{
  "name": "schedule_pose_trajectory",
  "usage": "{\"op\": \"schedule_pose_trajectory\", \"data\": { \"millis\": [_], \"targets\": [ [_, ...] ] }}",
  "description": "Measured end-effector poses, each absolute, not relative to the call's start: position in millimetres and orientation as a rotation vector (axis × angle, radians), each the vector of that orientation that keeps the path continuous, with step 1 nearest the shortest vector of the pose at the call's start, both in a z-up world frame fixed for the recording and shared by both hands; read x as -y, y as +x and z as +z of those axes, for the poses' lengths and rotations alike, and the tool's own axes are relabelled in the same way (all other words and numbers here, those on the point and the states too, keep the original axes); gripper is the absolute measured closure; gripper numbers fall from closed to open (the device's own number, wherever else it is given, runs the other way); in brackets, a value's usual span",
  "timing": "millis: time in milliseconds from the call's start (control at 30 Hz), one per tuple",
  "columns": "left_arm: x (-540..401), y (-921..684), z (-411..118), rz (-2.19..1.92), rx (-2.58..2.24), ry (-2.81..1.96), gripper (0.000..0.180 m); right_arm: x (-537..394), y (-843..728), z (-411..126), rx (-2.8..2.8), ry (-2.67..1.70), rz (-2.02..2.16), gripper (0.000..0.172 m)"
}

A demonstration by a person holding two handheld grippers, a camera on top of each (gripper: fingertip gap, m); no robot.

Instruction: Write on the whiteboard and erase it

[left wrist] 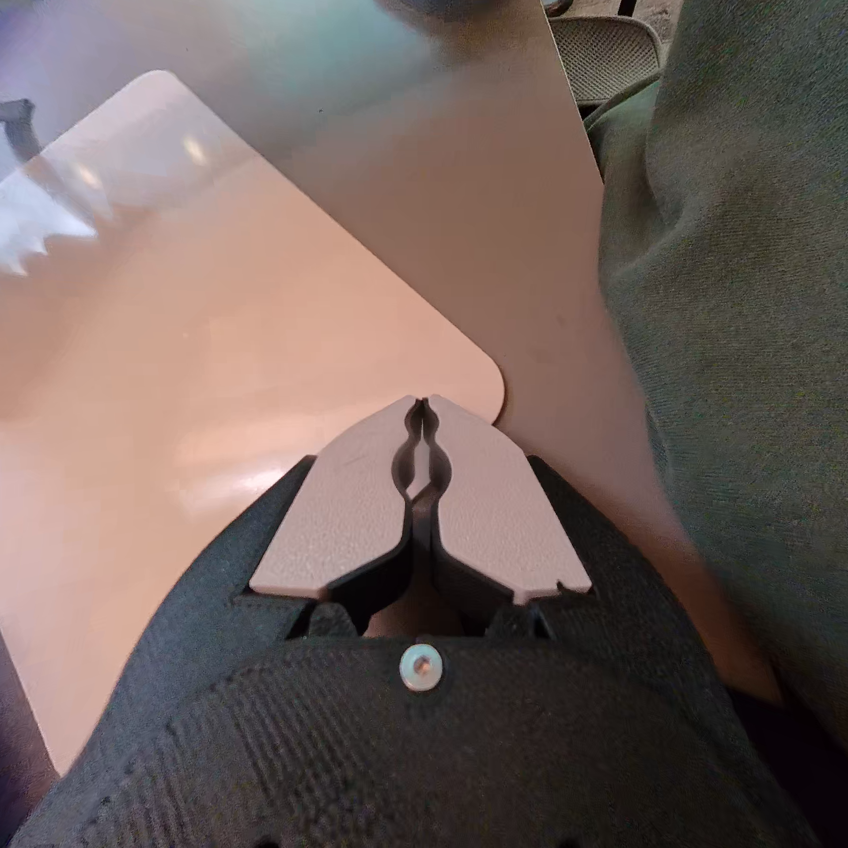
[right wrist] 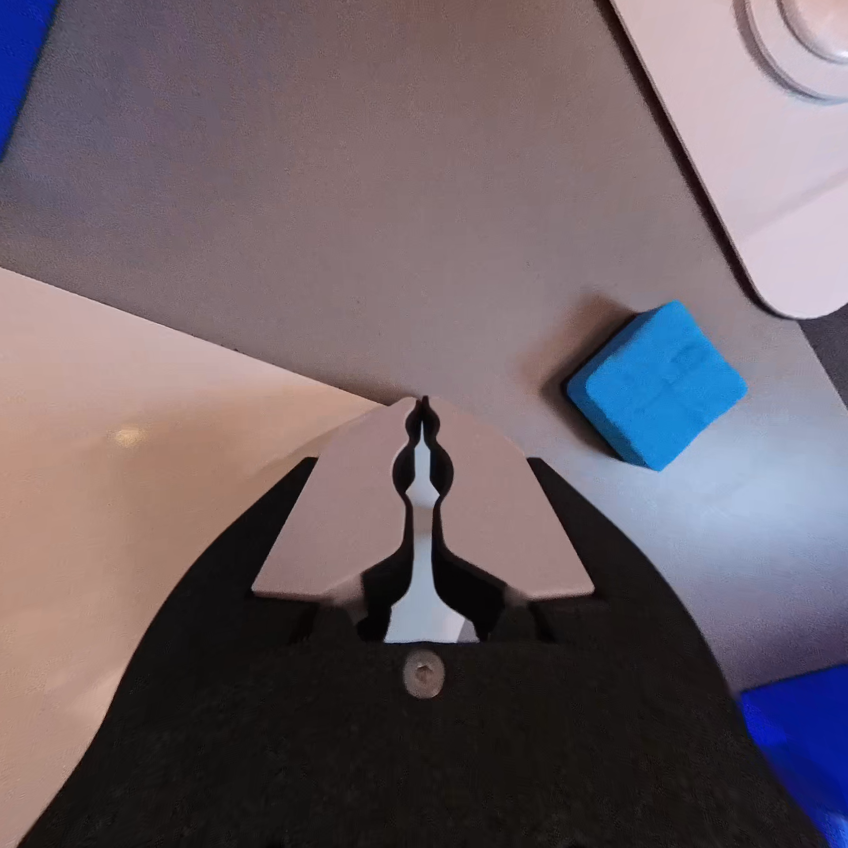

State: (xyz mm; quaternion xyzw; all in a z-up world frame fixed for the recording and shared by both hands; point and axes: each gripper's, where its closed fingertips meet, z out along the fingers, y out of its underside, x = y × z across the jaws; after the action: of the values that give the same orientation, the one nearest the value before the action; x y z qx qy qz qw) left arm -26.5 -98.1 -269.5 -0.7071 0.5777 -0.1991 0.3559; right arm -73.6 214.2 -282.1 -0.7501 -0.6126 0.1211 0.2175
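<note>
Just beside the whiteboard (right wrist: pixel 137 459) edge, open table (right wrist: pixel 367 206) reaches the eraser (right wrist: pixel 656 385).

each claw (left wrist: pixel 423 400) (right wrist: pixel 423 399): black textured body, pale grey fingers, one silver screw; grey-green sleeve (left wrist: pixel 734 275).

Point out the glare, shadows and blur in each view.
Left wrist view: window and lamp glare on the whiteboard; the grey sleeve and top edge are smeared soft. Right wrist view: a lamp glint on the board, a soft shadow left of the blue eraser, and blurred frame corners.
</note>
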Motion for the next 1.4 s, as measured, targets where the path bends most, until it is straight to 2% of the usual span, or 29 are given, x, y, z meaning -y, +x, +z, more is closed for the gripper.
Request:
{"op": "schedule_pose_trajectory", "data": {
  "millis": [33,200,267,400,533,667,700,867,967,1067,1200,1300,1400],
  "targets": [
    [98.0,-26.5,-269.1,-0.525,-1.487,-1.829,0.180,-213.3,-65.5,-282.0,1.693,-2.084,0.327,0.172],
    [97.2,-25.4,-267.5,-0.563,-1.465,-1.833,0.180,-208.9,-28.0,-279.8,1.627,-2.100,0.362,0.159],
    [94.6,-26.2,-263.1,-0.565,-1.450,-1.812,0.180,-202.8,-27.2,-263.0,1.554,-2.008,0.495,0.147],
    [63.5,-51.7,-211.2,-0.538,-1.233,-1.715,0.180,-168.7,-16.1,-210.0,1.401,-1.776,0.813,0.127],
    [12.7,-136.7,-166.3,-0.243,-1.044,-1.747,0.180,-134.3,23.7,-198.8,1.382,-1.705,0.860,0.115],
    [-18.0,-224.4,-149.2,-0.026,-1.028,-1.926,0.180,-106.9,63.0,-205.3,1.411,-1.710,0.828,0.114],
    [-24.8,-241.5,-151.8,0.008,-1.063,-1.983,0.163,-101.4,70.3,-206.3,1.414,-1.712,0.823,0.115],
    [-38.3,-301.9,-205.7,0.100,-1.479,-2.289,0.140,-81.4,87.3,-209.9,1.442,-1.692,0.793,0.117],
    [-31.7,-318.3,-242.7,0.137,-1.734,-2.451,0.135,-72.1,84.8,-213.1,1.472,-1.679,0.801,0.118],
    [-26.2,-325.6,-265.5,0.162,-1.884,-2.579,0.138,-67.0,80.1,-218.6,1.511,-1.675,0.794,0.118],
    [-19.8,-332.6,-277.3,0.193,-1.953,-2.692,0.160,-59.2,72.9,-221.8,1.536,-1.665,0.826,0.118],
    [-31.3,-321.9,-257.2,0.204,-1.819,-2.615,0.161,-53.9,68.1,-219.6,1.540,-1.639,0.842,0.119],
    [-44.9,-285.2,-210.9,0.175,-1.625,-2.361,0.161,-49.4,57.8,-209.6,1.515,-1.580,0.868,0.120]
  ]
}}
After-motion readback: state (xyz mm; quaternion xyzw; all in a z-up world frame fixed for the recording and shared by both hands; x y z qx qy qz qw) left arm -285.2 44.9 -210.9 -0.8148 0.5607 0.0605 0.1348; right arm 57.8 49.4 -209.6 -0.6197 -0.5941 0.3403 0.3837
